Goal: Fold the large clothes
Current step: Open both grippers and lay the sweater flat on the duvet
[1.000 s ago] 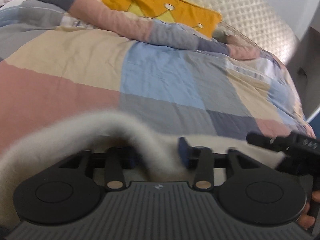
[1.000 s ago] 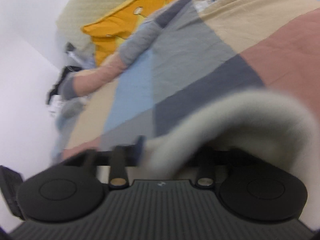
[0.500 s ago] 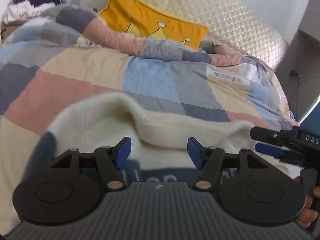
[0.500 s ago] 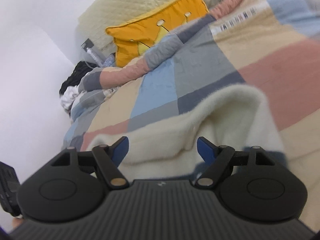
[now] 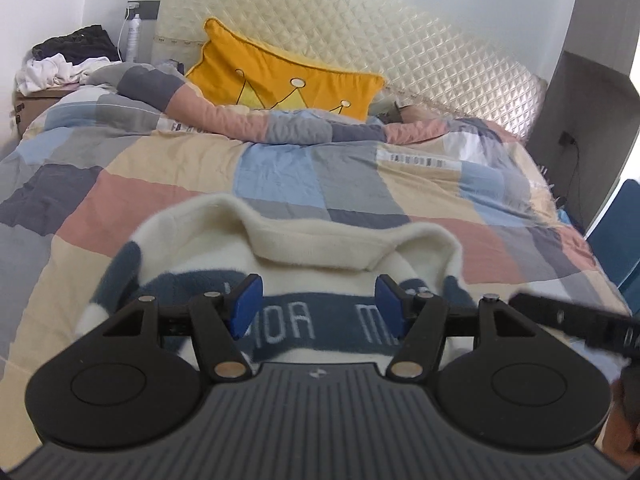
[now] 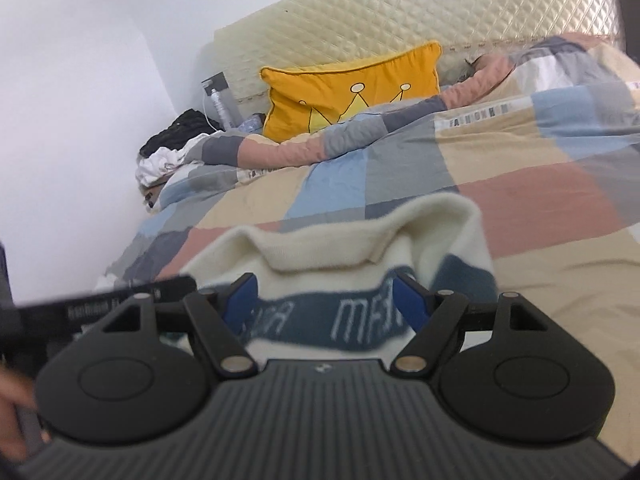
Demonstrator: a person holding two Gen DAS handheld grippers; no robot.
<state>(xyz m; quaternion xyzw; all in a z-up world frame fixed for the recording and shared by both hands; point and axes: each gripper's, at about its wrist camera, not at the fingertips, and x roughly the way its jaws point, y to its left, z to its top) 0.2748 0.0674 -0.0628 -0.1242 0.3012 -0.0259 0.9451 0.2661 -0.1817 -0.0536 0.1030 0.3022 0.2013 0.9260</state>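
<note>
A cream sweater with a dark blue lettered band lies folded on the patchwork bed cover, near the front edge; it also shows in the right wrist view. My left gripper is open and empty, its blue pads apart just above the sweater's blue band. My right gripper is open and empty over the same band. The right gripper's body shows at the right in the left wrist view, and the left gripper's body at the left in the right wrist view.
The bed has a checked duvet, a yellow crown cushion and a quilted headboard. A pile of clothes sits on a box at the far left. A blue chair stands at the right.
Both grippers let go of the sweater, opened and drew back. The sweater now lies flat on the bed with its lettered band showing.
</note>
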